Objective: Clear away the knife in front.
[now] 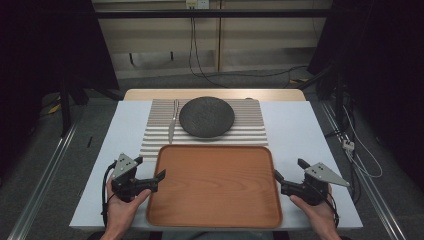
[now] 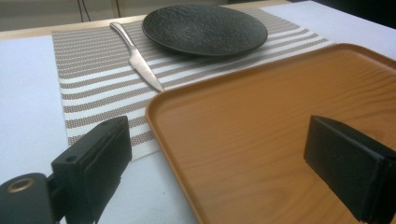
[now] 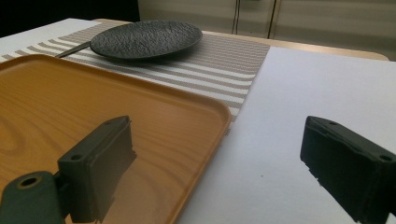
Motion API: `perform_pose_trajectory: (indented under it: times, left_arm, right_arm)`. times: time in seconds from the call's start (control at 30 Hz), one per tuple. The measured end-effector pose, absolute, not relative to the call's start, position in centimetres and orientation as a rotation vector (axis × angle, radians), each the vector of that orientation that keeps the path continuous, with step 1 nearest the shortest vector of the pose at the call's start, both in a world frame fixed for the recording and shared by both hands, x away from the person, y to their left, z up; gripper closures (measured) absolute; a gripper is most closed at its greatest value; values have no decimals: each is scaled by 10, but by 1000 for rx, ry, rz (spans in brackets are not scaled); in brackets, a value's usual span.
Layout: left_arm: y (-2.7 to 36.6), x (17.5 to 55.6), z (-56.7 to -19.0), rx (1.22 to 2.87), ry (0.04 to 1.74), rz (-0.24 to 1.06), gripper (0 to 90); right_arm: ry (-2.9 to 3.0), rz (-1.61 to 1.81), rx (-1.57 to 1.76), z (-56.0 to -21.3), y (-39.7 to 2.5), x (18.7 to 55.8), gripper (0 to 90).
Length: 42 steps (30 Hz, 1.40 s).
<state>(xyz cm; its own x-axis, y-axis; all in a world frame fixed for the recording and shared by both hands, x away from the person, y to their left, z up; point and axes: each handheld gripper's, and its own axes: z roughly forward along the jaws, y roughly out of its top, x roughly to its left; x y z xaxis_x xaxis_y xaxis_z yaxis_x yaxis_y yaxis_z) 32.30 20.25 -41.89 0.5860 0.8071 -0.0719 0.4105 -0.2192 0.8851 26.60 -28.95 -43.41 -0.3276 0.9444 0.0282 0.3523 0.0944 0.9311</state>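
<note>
On the white table (image 1: 300, 130) in front of me sits a big wooden tray (image 1: 215, 185), close to my edge. Its far rim lies over the near edge of a striped placemat (image 1: 250, 125). A dark round plate (image 1: 206, 117) rests on that mat, and a silver knife (image 1: 173, 122) lies just beside the plate.

I hold my left claw (image 1: 150, 181) at the tray's left edge and my right claw (image 1: 285, 182) at its right edge. Both claws are spread wide and pinch nothing.

I think my job now is to grab the tray by both sides. To do it well, I should slide one jaw over each rim and one under, squeeze both at once, and lift level.
</note>
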Motion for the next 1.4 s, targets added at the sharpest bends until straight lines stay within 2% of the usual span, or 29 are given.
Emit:
perform_pose_trajectory:
  times: [0.57, 1.03, 1.3, 1.4]
  left_arm:
    - [199, 327, -415, 1837, 992, 497, 72]
    - [194, 336, -405, 1841, 964, 503, 71]
    - [190, 349, -401, 1858, 954, 505, 70]
    - [187, 354, -399, 1864, 953, 499, 72]
  right_arm:
    - [1783, 1256, 1276, -436, -289, 269, 61]
    - [1805, 1285, 1282, -438, -287, 270, 84]
    - [1826, 1292, 1275, -440, -287, 271, 55]
    - [1833, 1288, 1270, -440, -287, 272, 10]
